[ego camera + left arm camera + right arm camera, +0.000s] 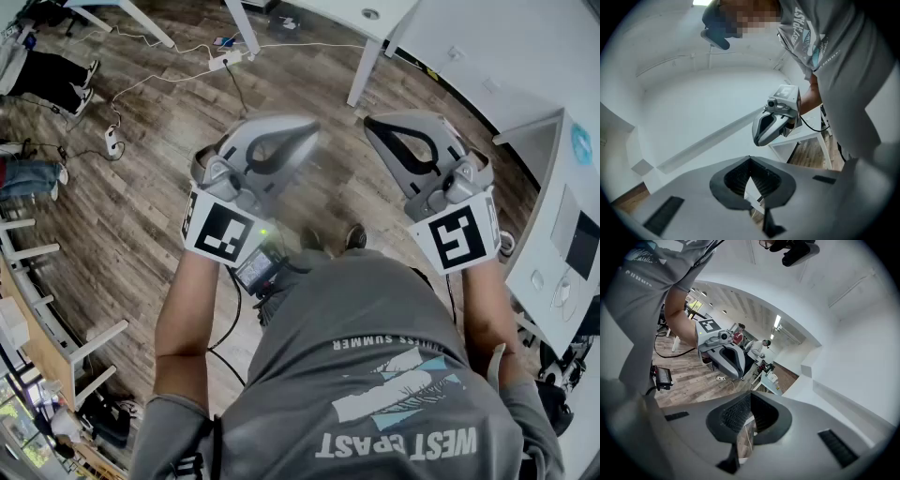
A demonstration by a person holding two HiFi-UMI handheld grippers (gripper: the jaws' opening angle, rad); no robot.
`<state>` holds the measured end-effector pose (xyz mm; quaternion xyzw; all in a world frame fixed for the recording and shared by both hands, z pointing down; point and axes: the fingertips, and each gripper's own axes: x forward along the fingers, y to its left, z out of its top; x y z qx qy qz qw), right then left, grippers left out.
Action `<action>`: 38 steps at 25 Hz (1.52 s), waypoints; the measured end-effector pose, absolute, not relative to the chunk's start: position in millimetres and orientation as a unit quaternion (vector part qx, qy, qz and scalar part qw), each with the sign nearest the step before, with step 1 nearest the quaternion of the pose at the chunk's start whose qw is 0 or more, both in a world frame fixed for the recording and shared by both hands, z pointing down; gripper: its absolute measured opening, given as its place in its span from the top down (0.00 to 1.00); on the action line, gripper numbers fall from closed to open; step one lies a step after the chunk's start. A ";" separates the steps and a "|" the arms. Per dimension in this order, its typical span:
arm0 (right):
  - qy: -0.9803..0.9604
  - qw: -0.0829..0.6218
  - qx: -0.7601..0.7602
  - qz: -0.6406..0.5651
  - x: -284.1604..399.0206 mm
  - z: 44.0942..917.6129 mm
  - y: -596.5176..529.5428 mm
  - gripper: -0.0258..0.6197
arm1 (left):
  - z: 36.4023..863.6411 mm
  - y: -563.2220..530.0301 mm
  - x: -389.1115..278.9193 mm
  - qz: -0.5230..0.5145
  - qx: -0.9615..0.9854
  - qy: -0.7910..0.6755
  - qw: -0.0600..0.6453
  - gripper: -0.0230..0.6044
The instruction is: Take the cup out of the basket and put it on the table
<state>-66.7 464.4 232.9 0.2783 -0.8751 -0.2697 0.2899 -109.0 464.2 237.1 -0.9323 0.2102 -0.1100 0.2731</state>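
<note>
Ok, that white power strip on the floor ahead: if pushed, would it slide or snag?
The power strip looks small and flat, so probably light and unlikely to tip. It lies on plank floor, so it should slide. Its white cords run off both ways and would likely drag or tug it back.

Left tongs (298, 133), right tongs (381, 127) — closed, empty.

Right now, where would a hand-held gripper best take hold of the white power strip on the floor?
Probably the power strip across its narrow width at mid-length, coming from straight above: it lies flat on the wood floor, long and slim, so only its two long sides offer opposing faces.
</note>
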 end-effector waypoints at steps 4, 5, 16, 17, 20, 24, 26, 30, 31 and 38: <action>-0.875 0.291 0.280 -0.269 -67.5 233.2 462.9 0.95 | 238.0 462.9 -110.1 -0.108 -0.933 0.209 0.272 0.95; -0.874 0.291 0.280 -0.269 -67.9 233.3 462.3 0.95 | 237.9 462.4 -110.5 -0.107 -0.933 0.209 0.271 0.95; -0.882 0.284 0.275 -0.257 -82.4 236.2 460.8 0.94 | 240.5 453.3 -120.2 -0.101 -0.935 0.202 0.272 0.95; -0.880 0.285 0.278 -0.258 -82.2 235.4 459.3 0.94 | 240.0 451.7 -120.4 -0.100 -0.936 0.200 0.273 0.95; -0.878 0.285 0.285 -0.259 -76.8 232.1 455.3 0.94 | 239.7 446.2 -117.1 -0.100 -0.937 0.197 0.269 0.95; -0.878 0.279 0.291 -0.257 -57.7 231.1 447.6 0.94 | 241.3 439.0 -99.0 -0.109 -0.937 0.190 0.271 0.95; -0.880 0.273 0.293 -0.256 -44.6 230.9 439.1 0.94 | 241.9 430.3 -85.4 -0.112 -0.937 0.191 0.272 0.95; -0.885 0.263 0.290 -0.254 -19.8 229.7 422.9 0.94 | 243.1 414.5 -59.2 -0.124 -0.935 0.197 0.266 0.95; -0.886 0.257 0.290 -0.255 -14.0 227.4 418.6 0.94 | 241.9 410.4 -52.7 -0.126 -0.934 0.196 0.270 0.95; -0.891 0.242 0.282 -0.261 19.5 223.8 391.0 0.94 | 239.6 377.2 -17.4 -0.140 -0.927 0.207 0.279 0.95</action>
